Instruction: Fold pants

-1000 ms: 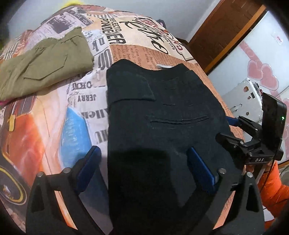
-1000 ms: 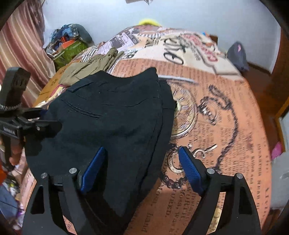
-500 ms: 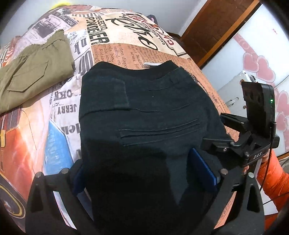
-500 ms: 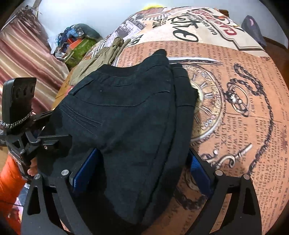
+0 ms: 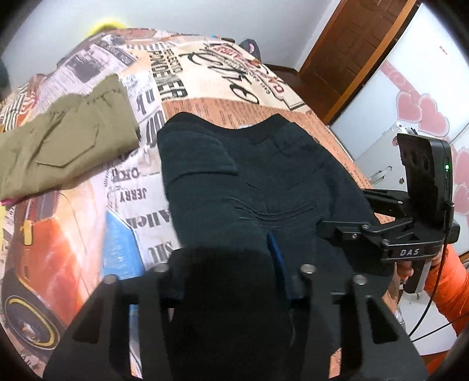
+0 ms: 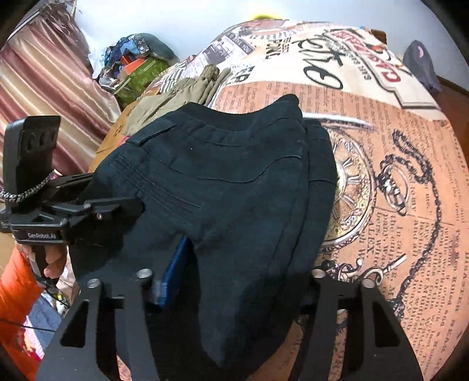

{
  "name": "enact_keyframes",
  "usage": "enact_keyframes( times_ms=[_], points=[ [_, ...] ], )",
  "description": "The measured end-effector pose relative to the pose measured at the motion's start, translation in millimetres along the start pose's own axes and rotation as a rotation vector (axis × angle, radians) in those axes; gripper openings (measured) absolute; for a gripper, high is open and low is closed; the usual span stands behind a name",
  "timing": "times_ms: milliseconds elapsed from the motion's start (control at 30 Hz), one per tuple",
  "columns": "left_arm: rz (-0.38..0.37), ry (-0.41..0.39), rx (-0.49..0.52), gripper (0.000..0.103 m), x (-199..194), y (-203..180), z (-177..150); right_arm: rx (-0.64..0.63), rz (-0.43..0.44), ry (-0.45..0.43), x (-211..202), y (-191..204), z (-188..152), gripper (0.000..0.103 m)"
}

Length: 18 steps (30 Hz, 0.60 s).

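Jaws half-buried — black pants (image 5: pixel 263 181)

Bed (image 6: pixel 395 152) spread with a newspaper-and-pocket-watch print cover. Black pants (image 6: pixel 234 190) folded at the near edge, bunched and lifted slightly there. Olive pants (image 5: pixel 58 140) folded flat, left of the black pants and apart from them. Small dark cloth (image 6: pixel 422 64) well beyond the black pants, at the bed's far right edge.

I see a bed w/ newspaper-print cover (image 6: pixel 381 123), plain white wall (image 5: pixel 176 17) behind, brown wood door (image 5: pixel 360 44) on right, striped pink curtain (image 6: pixel 35 82) left, clutter pile (image 6: pixel 137 64) beside it.
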<state>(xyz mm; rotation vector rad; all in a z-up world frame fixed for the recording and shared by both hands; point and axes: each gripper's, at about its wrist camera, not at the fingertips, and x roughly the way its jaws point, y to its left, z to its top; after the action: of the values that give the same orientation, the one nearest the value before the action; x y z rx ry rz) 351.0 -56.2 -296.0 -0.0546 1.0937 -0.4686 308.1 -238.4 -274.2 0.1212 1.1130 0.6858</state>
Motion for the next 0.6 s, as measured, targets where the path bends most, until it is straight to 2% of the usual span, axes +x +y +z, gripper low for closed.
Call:
enact_keyframes(
  times_ms=[200, 467, 600],
  points=[
    [0.027, -0.042, 0.050, 0.033, -17, -14, -2, -0.058, -0.045, -0.026, -13, 16, 6, 0.035],
    [0.016, -0.136, 0.048, 0.032, -59, -17, 1, -0.105, -0.070, -0.093, -42, 39, 19, 0.032],
    [0.036, -0.193, 0.061, 0.032, -84, -14, 4, -0.137, -0.074, -0.132, -53, 53, 31, 0.031]
  ],
)
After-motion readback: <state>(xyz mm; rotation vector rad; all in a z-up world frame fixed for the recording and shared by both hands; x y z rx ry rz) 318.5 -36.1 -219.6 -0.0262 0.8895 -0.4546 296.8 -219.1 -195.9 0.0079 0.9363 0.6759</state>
